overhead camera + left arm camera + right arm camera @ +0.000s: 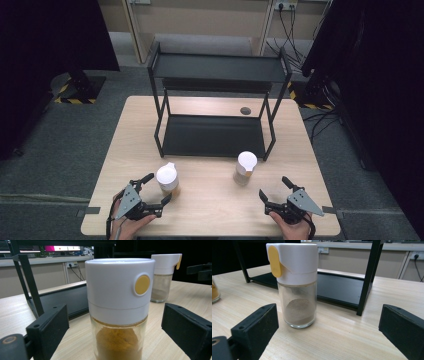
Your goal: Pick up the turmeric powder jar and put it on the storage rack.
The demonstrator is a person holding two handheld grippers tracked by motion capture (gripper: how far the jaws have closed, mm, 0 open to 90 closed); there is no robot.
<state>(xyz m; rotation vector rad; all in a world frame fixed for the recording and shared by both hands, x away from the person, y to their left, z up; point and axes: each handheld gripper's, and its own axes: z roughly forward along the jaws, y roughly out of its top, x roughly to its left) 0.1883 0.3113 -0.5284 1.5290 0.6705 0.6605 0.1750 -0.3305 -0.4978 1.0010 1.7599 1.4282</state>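
Nearest item: my left tool (152,189), jaws spread wide with the spice jar of yellow-orange powder (167,179) standing between them, neither pad touching the glass. In the left gripper view this jar (119,307) stands close in front, white cap on top with a round yellow button facing toward the right of that view. Second item: my right tool (276,187), jaws likewise apart and holding nothing, aimed at the jar of grey-brown powder (245,168), which stands ahead of the jaws and short of them. In the right gripper view that jar (295,285) carries a white cap with a yellow flip tab on its left side. Both jars stand upright on the counter (210,200), long axis vertical, caps up, near the front edge and well apart from each other. Third item: black two-tier rack (216,107) at the back of the counter, both shelves bare. Progress, as I judge it: nothing gripped or lifted yet; both jars remain to be clamped and, likely, set on the rack.
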